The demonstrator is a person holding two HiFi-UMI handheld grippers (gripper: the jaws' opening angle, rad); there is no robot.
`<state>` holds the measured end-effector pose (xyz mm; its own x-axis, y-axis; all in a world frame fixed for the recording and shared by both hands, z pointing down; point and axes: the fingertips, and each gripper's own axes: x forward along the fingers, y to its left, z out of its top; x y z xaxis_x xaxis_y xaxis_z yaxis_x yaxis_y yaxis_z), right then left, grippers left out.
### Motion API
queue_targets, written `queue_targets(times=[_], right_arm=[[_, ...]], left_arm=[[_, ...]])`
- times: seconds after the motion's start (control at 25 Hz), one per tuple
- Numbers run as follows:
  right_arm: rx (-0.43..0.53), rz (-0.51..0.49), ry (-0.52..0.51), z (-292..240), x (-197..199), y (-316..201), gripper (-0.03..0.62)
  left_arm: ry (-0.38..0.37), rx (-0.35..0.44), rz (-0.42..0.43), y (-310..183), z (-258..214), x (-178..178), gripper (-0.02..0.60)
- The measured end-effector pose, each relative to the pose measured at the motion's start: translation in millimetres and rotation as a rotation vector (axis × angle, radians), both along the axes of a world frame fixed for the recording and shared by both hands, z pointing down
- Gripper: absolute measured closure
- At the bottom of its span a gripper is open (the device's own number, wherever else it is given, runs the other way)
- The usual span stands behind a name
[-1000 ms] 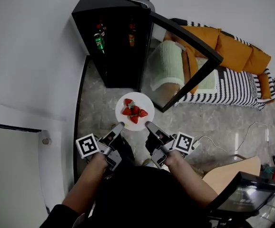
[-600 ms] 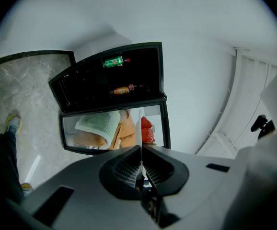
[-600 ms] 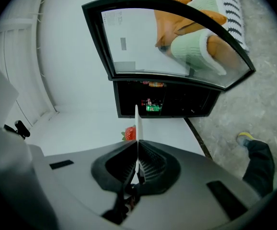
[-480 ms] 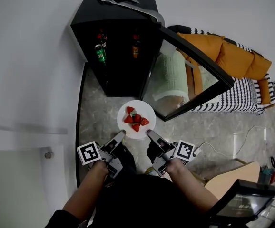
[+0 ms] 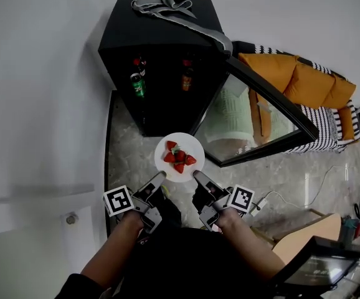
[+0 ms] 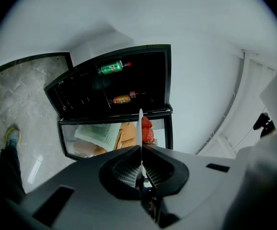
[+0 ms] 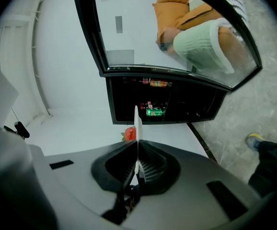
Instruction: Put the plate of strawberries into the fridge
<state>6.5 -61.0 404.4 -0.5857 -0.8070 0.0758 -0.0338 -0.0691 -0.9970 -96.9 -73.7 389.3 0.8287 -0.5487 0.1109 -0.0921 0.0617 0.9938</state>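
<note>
A white plate (image 5: 195,147) with several red strawberries (image 5: 179,157) hangs in the air in front of the open black fridge (image 5: 161,67). My left gripper (image 5: 157,180) is shut on the plate's near left rim, my right gripper (image 5: 198,175) on its near right rim. In the left gripper view the plate (image 6: 140,128) shows edge-on between the jaws, with a strawberry (image 6: 147,130) beside it. The right gripper view shows the same thin rim (image 7: 137,128) and a strawberry (image 7: 130,133). The fridge's glass door (image 5: 261,123) stands swung open to the right.
Inside the fridge lie a green can (image 5: 137,84) and bottles (image 5: 186,73) on shelves. A grey cloth (image 5: 167,8) lies on top of the fridge. An orange and striped sofa (image 5: 304,86) stands at the right. A white wall runs along the left, marble floor (image 5: 127,154) below.
The plate and both grippers have shifted slightly closer to the fridge opening; the view has turned so that the fridge and its door stand further right.
</note>
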Motion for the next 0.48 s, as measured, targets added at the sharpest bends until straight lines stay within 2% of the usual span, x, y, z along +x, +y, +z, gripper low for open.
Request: queue_targets(times=[0.48], right_arm=[[-0.033, 0.054, 0.027, 14.5, -21.5, -79.1, 0.58]], left_arm=[[0.002, -0.018, 0.053, -87.8, 17.1, -21.6, 0.568]])
